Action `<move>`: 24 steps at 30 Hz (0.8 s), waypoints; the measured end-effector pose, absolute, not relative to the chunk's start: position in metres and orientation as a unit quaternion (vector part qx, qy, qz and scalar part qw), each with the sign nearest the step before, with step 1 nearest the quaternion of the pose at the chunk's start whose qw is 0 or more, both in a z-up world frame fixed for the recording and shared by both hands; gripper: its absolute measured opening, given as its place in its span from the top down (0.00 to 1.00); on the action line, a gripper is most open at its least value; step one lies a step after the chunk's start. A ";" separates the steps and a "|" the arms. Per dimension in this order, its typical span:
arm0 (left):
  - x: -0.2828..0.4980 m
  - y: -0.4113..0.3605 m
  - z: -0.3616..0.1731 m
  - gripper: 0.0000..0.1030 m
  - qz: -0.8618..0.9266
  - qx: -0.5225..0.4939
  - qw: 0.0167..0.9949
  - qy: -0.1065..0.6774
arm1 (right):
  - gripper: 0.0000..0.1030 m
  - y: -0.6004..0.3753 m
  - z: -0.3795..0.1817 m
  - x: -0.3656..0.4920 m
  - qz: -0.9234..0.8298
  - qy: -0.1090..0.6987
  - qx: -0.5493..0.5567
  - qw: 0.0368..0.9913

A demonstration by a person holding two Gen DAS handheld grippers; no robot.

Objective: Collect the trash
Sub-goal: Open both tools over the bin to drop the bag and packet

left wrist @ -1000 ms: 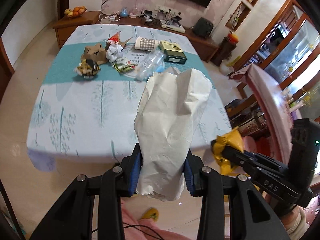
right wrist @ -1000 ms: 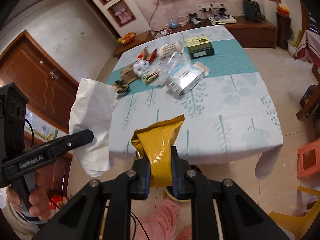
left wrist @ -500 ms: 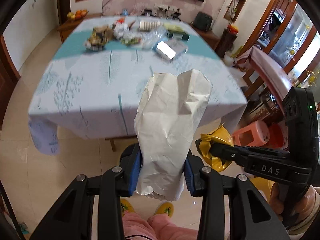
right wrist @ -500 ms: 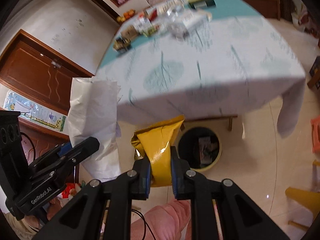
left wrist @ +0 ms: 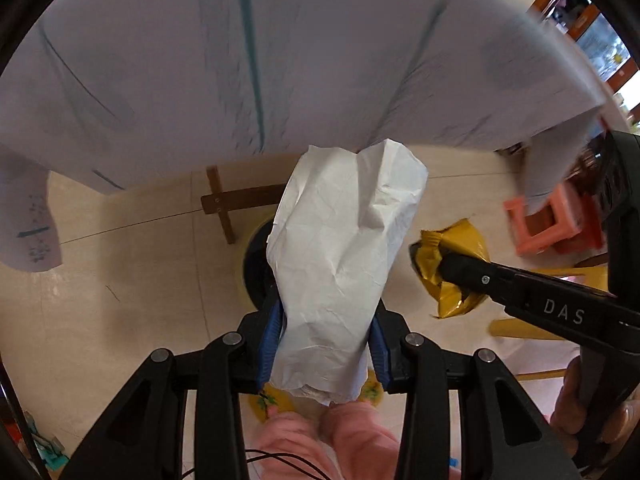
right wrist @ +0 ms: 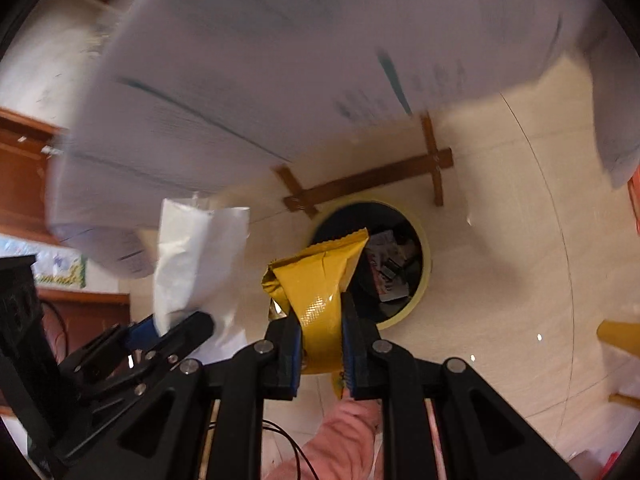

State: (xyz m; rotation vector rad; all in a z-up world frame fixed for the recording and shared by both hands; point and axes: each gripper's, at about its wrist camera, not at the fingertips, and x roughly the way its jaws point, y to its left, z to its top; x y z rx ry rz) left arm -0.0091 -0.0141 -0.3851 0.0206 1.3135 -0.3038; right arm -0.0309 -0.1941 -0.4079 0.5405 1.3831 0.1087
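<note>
Left gripper (left wrist: 326, 354): its fingers are clamping the crumpled white paper bag (left wrist: 344, 256); the jaws have just been easing wider, the bag between them and not yet dropping.
Right gripper (right wrist: 320, 344): its fingers are pinching the yellow snack wrapper (right wrist: 318, 276) tight, nearly together.
Bin (right wrist: 424, 280): a yellow-rimmed, dark-lined bin is standing on the floor under the tabletop edge, already holding trash; the wrapper is hanging over its near left rim, the paper bag is hanging left of it in the right wrist view.
Risk, paper bag: it is tall and light, so a release from here is likely to catch the rim or drift onto the floor.
Risk, wrapper: it is only partly over the opening; letting go now may be dropping it outside.
Risk, crowding: both grippers are close together, so one piece may be knocking the other aside.
Change: the tabletop with its remaining trash was filling both views earlier; both hands have been coming down, and now the hanging tablecloth (left wrist: 280, 60), floor and bin are showing.
</note>
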 end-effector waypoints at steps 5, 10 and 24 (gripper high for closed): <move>0.009 -0.009 -0.447 0.54 -0.134 0.005 0.769 0.625 | 0.83 -0.192 -0.471 -0.021 0.029 0.642 0.261 0.720; 0.022 -0.003 -0.486 0.42 -0.134 -0.002 0.762 0.633 | 0.79 -0.187 -0.522 -0.007 0.018 0.653 0.266 0.709; 0.038 0.017 -0.493 0.23 -0.124 0.003 0.779 0.614 | 0.42 -0.179 -0.536 -0.002 0.001 0.644 0.262 0.719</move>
